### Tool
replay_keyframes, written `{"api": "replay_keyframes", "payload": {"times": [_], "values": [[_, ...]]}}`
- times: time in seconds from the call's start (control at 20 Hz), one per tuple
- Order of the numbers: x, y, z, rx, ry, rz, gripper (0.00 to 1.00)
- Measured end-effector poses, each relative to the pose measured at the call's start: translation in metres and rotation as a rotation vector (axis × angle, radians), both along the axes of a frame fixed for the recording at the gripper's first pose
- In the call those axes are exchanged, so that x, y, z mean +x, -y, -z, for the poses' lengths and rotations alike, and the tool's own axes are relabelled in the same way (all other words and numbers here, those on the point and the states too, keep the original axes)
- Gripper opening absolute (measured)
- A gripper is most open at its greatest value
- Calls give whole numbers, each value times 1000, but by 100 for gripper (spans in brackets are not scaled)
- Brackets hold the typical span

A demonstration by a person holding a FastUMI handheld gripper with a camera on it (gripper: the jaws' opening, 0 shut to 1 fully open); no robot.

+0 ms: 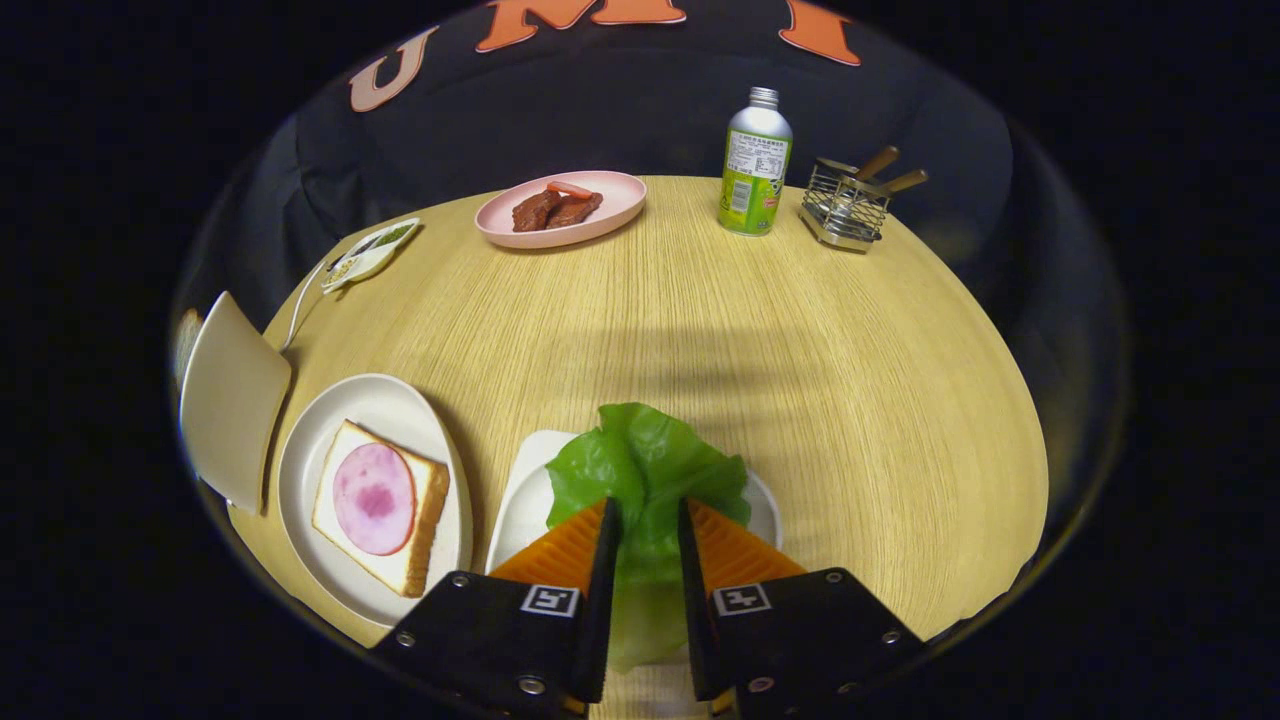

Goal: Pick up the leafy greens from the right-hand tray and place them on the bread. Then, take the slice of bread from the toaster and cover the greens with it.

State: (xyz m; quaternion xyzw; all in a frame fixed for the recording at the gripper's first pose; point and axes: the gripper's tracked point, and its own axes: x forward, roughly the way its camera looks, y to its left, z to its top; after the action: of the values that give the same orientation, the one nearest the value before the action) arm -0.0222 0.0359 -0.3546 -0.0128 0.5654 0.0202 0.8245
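Note:
A green lettuce leaf sits between my fingers, over a small white tray on the wooden table. My gripper is shut on the leaf, which spreads out just ahead of the fingertips and hangs down pale between them. To the left of the tray, a white oval plate holds a bread slice topped with a round pink ham slice. Left of that plate stands a white toaster, with a brown edge of bread showing behind it.
At the back of the table are a pink plate with brown meat pieces, a green and silver bottle, and a wire basket with wooden-handled utensils. A small white dish lies at the back left.

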Motion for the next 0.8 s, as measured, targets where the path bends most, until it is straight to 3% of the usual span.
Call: {"api": "replay_keyframes", "payload": {"times": [0.2,0.5,0.8], "values": [[3,-3,-2,67,11,58,8],[15,-15,-28,177,92,60,3],[9,-5,-22,119,71,46,1]]}}
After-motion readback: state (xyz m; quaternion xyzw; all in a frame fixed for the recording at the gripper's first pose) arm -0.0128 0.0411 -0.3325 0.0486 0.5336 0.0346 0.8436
